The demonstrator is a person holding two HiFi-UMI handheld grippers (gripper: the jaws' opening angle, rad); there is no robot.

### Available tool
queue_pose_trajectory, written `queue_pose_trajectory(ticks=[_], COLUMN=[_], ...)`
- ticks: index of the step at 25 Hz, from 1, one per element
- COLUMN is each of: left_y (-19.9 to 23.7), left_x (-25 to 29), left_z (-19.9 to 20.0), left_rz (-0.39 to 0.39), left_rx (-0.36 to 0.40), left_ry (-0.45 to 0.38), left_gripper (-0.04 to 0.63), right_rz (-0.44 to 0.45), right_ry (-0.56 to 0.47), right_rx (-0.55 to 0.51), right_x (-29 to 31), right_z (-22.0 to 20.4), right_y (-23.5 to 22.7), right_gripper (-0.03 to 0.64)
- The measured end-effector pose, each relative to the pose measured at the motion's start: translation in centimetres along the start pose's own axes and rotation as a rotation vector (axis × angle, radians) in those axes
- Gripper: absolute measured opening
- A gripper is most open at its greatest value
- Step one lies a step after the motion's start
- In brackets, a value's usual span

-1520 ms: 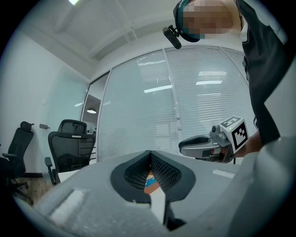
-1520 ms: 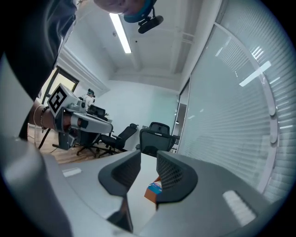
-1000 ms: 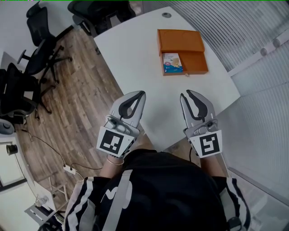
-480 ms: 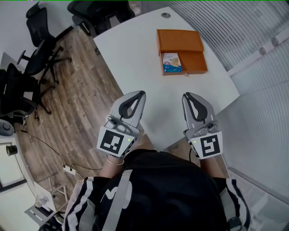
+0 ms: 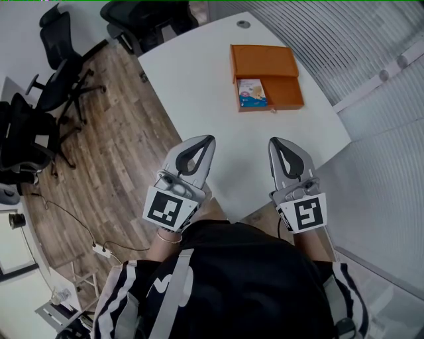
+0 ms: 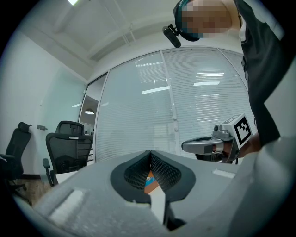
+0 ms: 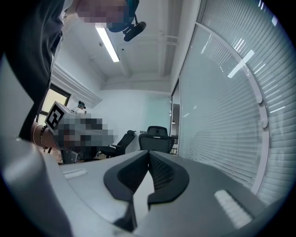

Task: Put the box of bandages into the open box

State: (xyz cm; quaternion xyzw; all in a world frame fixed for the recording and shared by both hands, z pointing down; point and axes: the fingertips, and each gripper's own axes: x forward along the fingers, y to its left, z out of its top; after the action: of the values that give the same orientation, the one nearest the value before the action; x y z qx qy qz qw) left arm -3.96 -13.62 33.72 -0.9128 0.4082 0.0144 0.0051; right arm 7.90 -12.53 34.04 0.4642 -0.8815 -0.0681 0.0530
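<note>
On the white table an open orange box lies at the far right. A small blue and white box of bandages rests at its left edge, half inside the lower tray. My left gripper hangs over the table's near edge, shut and empty. To its right, my right gripper is level with it, jaws together with nothing between them. Through the left gripper's shut jaws a sliver of the orange box shows. The right gripper looks over the table with its tips touching.
Black office chairs stand on the wooden floor to the left and behind the table. A glass wall with blinds runs along the right. A round cable port sits at the table's far end.
The right gripper's jaws have come together from partly open. Both grippers have kept their place near the table's front edge.
</note>
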Motion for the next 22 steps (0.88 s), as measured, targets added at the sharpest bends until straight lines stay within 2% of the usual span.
queue_pose_trajectory(ticks=[22], left_y=[-0.24], left_x=[-0.15], left_z=[-0.06], left_rz=[0.001], left_rx=[0.002], left_ry=[0.002], left_gripper=[0.000], right_rz=[-0.020], right_ry=[0.000], right_rx=[0.023], right_x=[-0.30], right_z=[-0.17], right_y=[-0.25], right_gripper=[-0.002])
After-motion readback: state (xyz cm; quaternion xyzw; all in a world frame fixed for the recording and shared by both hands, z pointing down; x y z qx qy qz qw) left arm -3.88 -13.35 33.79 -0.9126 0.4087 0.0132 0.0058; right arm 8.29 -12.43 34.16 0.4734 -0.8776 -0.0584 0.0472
